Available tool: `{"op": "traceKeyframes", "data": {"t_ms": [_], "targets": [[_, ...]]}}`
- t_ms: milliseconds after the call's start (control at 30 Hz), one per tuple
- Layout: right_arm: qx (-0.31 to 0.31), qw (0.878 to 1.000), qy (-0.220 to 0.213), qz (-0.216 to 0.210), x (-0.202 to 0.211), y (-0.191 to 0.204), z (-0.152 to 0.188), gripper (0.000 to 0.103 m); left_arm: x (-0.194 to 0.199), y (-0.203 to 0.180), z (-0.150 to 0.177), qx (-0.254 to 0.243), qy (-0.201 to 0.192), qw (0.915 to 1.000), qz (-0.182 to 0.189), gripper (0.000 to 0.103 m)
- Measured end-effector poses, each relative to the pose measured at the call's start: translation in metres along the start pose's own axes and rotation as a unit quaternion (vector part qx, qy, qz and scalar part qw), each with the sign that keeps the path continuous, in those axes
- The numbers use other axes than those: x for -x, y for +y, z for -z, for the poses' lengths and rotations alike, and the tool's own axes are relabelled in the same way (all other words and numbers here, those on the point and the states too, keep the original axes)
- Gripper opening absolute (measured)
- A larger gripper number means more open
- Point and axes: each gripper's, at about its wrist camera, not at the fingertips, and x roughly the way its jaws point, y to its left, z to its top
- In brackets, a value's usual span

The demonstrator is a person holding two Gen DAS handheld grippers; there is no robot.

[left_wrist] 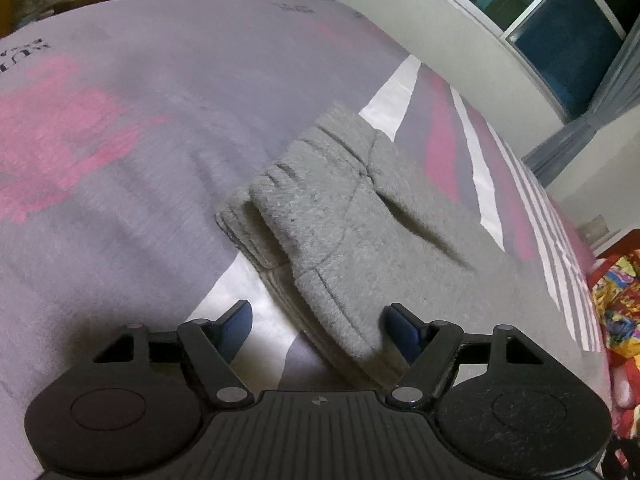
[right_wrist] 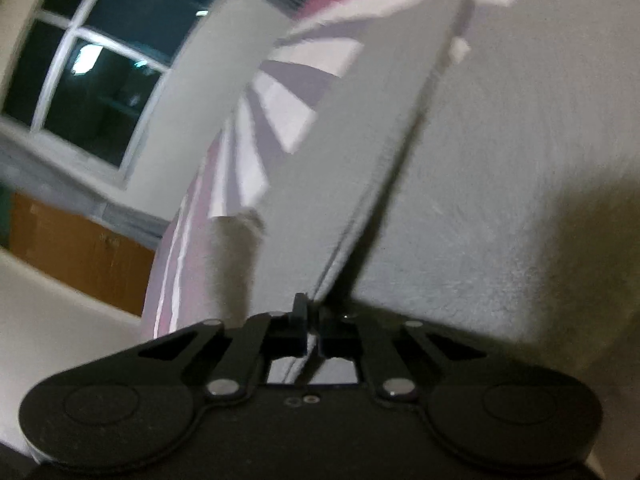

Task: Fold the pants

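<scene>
Grey fleece pants (left_wrist: 348, 216) lay on the bed (left_wrist: 132, 184) in the middle of the left wrist view, waistband w/ its gathered elastic toward the upper centre of the frame, the rest of the fabric spreading down & to the right. The bedspread under them was grey-lilac w/ pink patches at the left of the frame and white stripes at the right. The left tongs (left_wrist: 318, 326) sat at the bottom centre, jaws spread wide & released, the blue pads (left_wrist: 402, 328) either side of a fold edge of the pants; the right-hand pad looked to be touching the cloth, the other was apart from it over the bedspread. A window (left_wrist: 560, 28) w/ dark panes showed at the upper right, a bright patterned cloth (left_wrist: 618, 300) at the right edge.

In the right wrist view the right tongs (right_wrist: 314, 320) were clenched at bottom centre, grasping a thin edge of the pants (right_wrist: 352, 152); the grey fabric ran taut from the tips up toward the upper right of the frame, blurred. More grey fleece filled the right side. The striped bedspread (right_wrist: 280, 104) showed behind at centre, a dark window (right_wrist: 100, 76) at upper left, a brown wooden panel (right_wrist: 76, 248) at the left.
</scene>
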Motion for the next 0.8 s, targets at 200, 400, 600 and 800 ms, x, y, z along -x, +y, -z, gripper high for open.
{"op": "traceKeyframes", "data": {"t_ms": [200,400,600,800], "targets": [[0.035,0.998,0.014,0.045,0.024,-0.004,0.024,0.008,0.0,-0.001,0.006,-0.009,-0.006,0.9999,-0.005,0.074],[0.029,0.998,-0.047,0.043,0.03,-0.026,-0.026,0.039,-0.005,-0.005,0.003,-0.016,-0.002,0.9999,-0.002,0.074],[-0.049,0.993,-0.064,0.089,-0.009,-0.081,-0.107,0.033,-0.007,-0.008,0.004,-0.016,-0.002,0.9999,-0.005,0.074],[-0.001,0.991,-0.059,0.122,-0.017,-0.064,-0.138,0.005,-0.009,-0.009,0.0,-0.016,0.007,0.9998,-0.009,0.074]]}}
